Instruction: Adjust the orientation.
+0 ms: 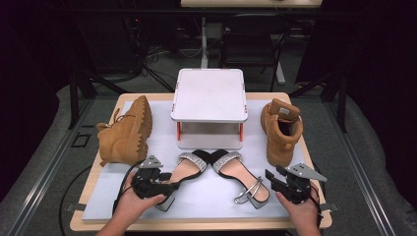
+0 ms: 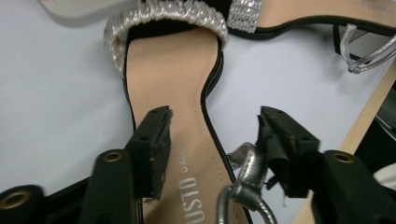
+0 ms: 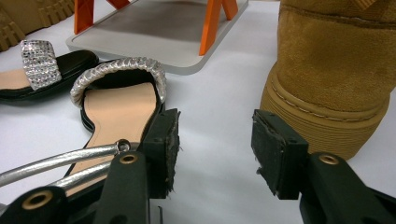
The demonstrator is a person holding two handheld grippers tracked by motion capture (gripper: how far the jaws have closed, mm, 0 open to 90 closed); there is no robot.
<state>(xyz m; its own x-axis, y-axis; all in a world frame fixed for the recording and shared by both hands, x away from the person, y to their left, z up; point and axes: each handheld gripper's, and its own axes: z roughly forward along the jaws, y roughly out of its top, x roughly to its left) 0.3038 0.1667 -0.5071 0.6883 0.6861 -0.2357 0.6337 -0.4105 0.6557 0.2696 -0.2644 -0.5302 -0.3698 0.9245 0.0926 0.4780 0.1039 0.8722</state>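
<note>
Two black sandals with glittering silver toe bands lie side by side on the white mat (image 1: 206, 196), in front of a small white stand (image 1: 209, 96). My left gripper (image 1: 167, 187) (image 2: 215, 123) sits at the heel of the left sandal (image 1: 189, 167). Its jaws stand apart over the tan insole (image 2: 173, 70), and the silver ankle strap (image 2: 250, 177) lies by the right jaw. My right gripper (image 1: 274, 178) (image 3: 215, 128) is open with only mat between its jaws, just right of the right sandal (image 1: 241, 172) (image 3: 119, 105) and its strap (image 3: 56, 161).
A tan boot (image 1: 125, 132) lies on its side at the left. Its mate (image 1: 281, 130) (image 3: 331, 70) stands upright at the right, close beyond my right gripper. The stand has orange legs (image 3: 212, 25) and a low base plate (image 3: 154, 32). The table's wooden edge (image 1: 196, 227) runs along the front.
</note>
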